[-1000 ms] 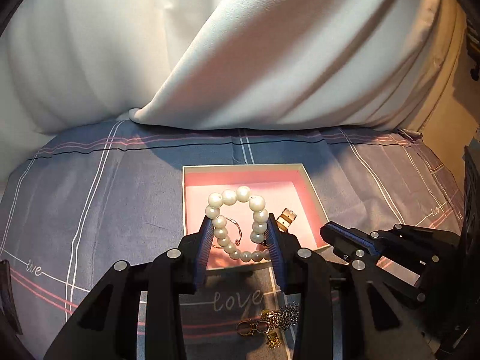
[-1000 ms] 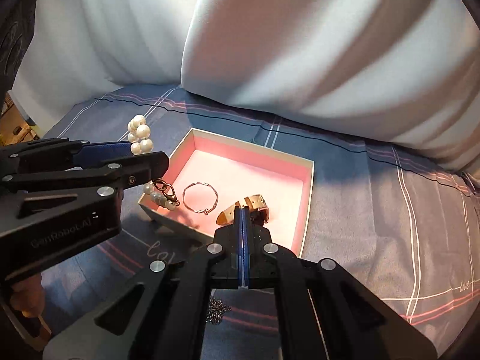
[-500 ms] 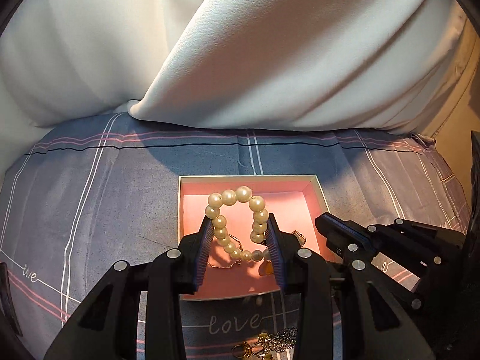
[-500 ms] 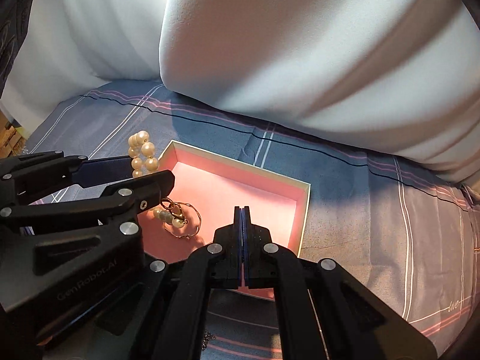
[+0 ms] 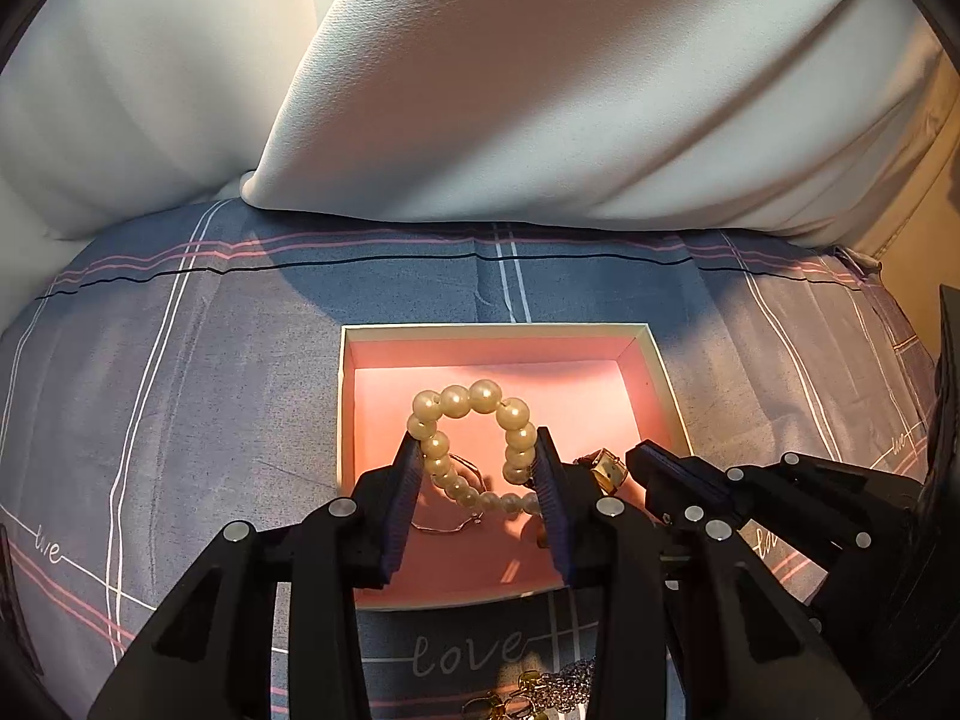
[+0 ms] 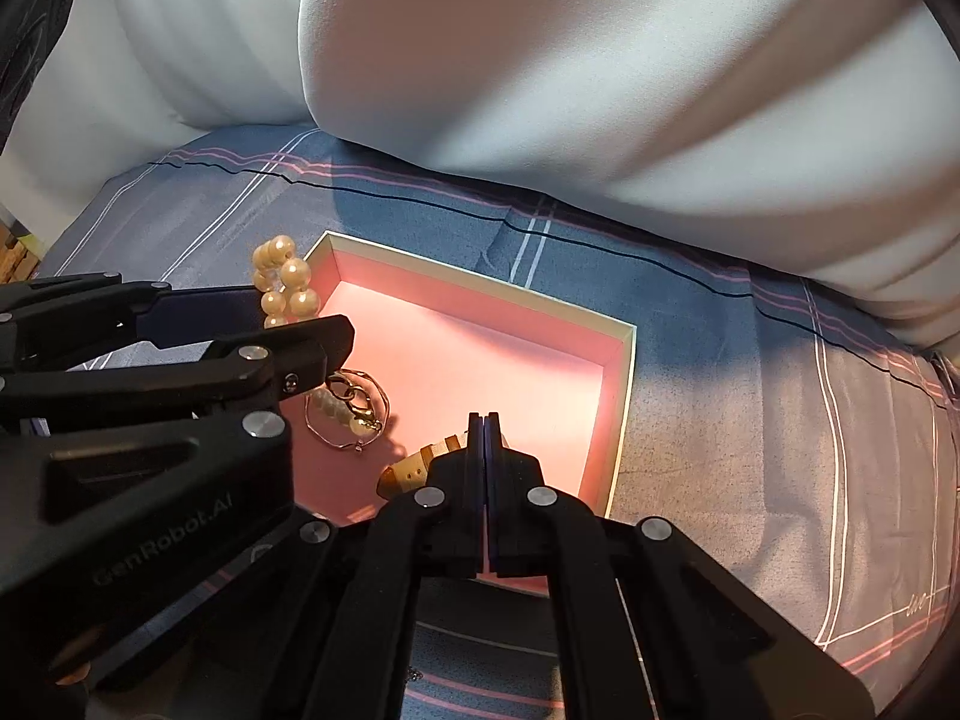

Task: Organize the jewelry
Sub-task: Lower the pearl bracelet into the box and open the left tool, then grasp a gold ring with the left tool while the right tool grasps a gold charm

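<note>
Between my left gripper's (image 5: 477,468) fingers, the pearl bracelet (image 5: 474,438) was clamped by its two sides, its loop standing upright over the pink-lined gift box (image 5: 651,354), clasp end trailing low beside a thin wire bangle (image 6: 351,414) on the floor. My right gripper (image 6: 483,426) was shut flat on nothing, tips poised at the near wall beside a gold watch-band piece (image 6: 414,471). I judged the step in hand to be depositing the pearls; the next move called for lowering a little and parting the left fingers so the strand settles without snagging the bangle. Floor toward the far wall stood bare, offering room. Box walls were low. A chain necklace with clasps (image 5: 540,693) lay outside on the plaid sheet (image 5: 180,420), awaiting collection. White pillows (image 5: 540,90) bounded the far side.
</note>
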Demonstrator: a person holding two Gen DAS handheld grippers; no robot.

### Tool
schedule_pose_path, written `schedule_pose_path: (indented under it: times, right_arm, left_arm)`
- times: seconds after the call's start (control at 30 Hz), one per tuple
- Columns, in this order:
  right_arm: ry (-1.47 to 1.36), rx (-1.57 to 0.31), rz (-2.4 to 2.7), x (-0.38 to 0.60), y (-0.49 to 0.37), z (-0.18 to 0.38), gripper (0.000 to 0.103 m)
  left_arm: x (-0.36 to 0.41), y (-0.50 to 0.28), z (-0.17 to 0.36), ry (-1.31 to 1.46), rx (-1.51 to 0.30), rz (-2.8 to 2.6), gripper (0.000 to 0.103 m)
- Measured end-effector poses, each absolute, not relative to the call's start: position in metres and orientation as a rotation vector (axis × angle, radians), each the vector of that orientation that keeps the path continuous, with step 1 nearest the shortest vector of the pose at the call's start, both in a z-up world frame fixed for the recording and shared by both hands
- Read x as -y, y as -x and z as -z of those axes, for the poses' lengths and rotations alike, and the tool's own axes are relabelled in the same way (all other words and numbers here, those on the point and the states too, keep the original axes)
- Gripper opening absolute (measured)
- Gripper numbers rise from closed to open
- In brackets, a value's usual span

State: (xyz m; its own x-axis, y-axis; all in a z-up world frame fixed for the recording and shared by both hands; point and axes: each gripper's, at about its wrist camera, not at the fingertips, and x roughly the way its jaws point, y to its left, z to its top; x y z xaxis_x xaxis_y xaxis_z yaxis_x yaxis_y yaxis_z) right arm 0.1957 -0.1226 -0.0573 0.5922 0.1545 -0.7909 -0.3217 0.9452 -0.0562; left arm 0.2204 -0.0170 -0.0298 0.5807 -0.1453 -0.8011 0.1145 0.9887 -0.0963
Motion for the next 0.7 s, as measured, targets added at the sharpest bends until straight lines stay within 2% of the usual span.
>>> schedule_pose_path:
  times: [0.03,0.07,0.1,0.13,0.17,0.33,0.5,0.6,0.7]
  right_arm:
    - [0.204,-0.902,-0.280,0.123,-0.195,0.058,0.004]
    - [0.211,-0.909,-0.274,0.122,-0.195,0.060,0.010]
    - [0.221,-0.908,-0.261,0.121,-0.194,0.062,0.038]
    - [0.216,-0.893,-0.253,0.123,-0.188,0.061,0.078]
    - [0.226,-0.861,-0.241,0.125,-0.179,0.059,0.086]
    - [0.262,-0.853,-0.268,0.131,-0.133,0.074,0.087]
    - [0.232,-0.904,-0.258,0.141,-0.093,0.107,0.086]
    - [0.184,-0.913,-0.293,0.143,-0.071,0.119,0.075]
    - [0.153,-0.909,-0.355,0.135,-0.053,0.129,0.074]
  left_arm:
    - [0.017,-0.221,0.031,0.039,-0.946,0.153,0.053]
    - [0.015,-0.220,0.032,0.047,-0.943,0.142,0.076]
    - [0.012,-0.218,0.031,0.058,-0.929,0.125,0.084]
    - [0.009,-0.215,0.031,0.055,-0.917,0.114,0.087]
    - [0.006,-0.211,0.031,0.062,-0.915,0.123,0.087]
    - [-0.008,-0.177,0.044,0.085,-0.915,0.162,0.087]
    - [-0.005,-0.132,0.086,0.006,-0.966,0.190,0.087]
    - [-0.002,-0.106,0.109,-0.063,-0.986,0.184,0.086]
    - [-0.010,-0.092,0.122,-0.027,-1.011,0.192,0.086]
